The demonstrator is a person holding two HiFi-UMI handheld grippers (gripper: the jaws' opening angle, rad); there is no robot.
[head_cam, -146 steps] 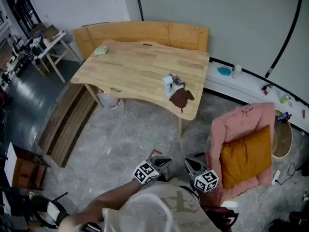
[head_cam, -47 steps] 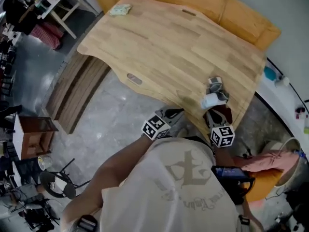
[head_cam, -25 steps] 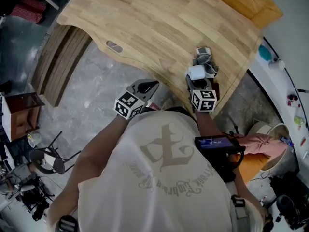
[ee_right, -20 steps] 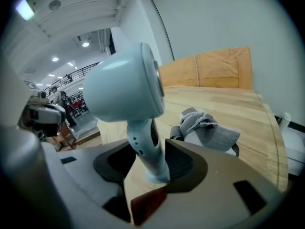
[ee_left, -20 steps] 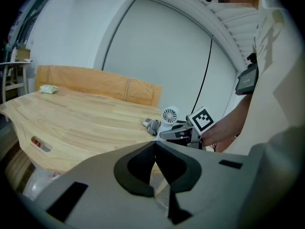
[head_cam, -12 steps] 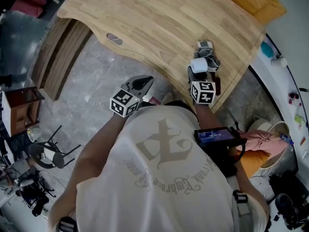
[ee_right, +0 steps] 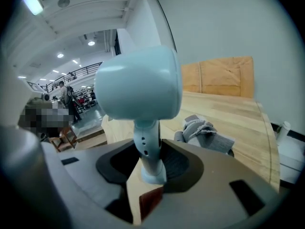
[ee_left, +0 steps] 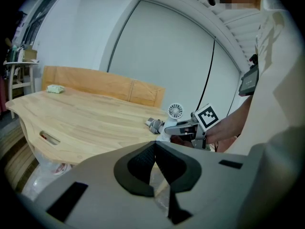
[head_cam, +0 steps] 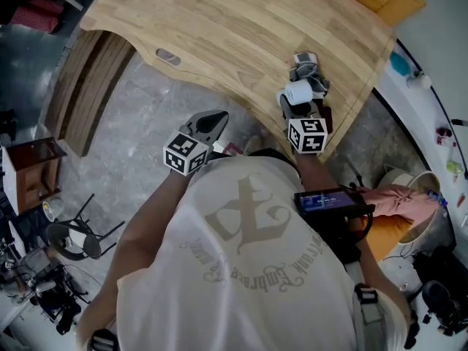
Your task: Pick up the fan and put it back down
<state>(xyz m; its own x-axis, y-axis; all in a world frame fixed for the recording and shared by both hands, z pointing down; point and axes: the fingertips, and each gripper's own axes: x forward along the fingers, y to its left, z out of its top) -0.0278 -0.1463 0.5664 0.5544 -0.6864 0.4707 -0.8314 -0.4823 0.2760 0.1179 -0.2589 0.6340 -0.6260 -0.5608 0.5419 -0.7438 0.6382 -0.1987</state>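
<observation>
i'm closing my right gripper (ee_right: 151,168) on the fan (ee_right: 138,87): its thin stem is standing between the jaws, pads touching it on both sides. the fan is sitting upright by the table (head_cam: 219,28) edge, upper right of centre in the head view. my left gripper (ee_left: 153,149) is hovering off the table, jaws pressed together, holding nothing.

Nothing here reads clearly to me. The person's shirt (head_cam: 248,225) carries a big blackletter-style emblem with a curved line of lettering beneath it, too blurred to make out. The small lit screen (head_cam: 322,200) at the hip shows no legible characters.
</observation>
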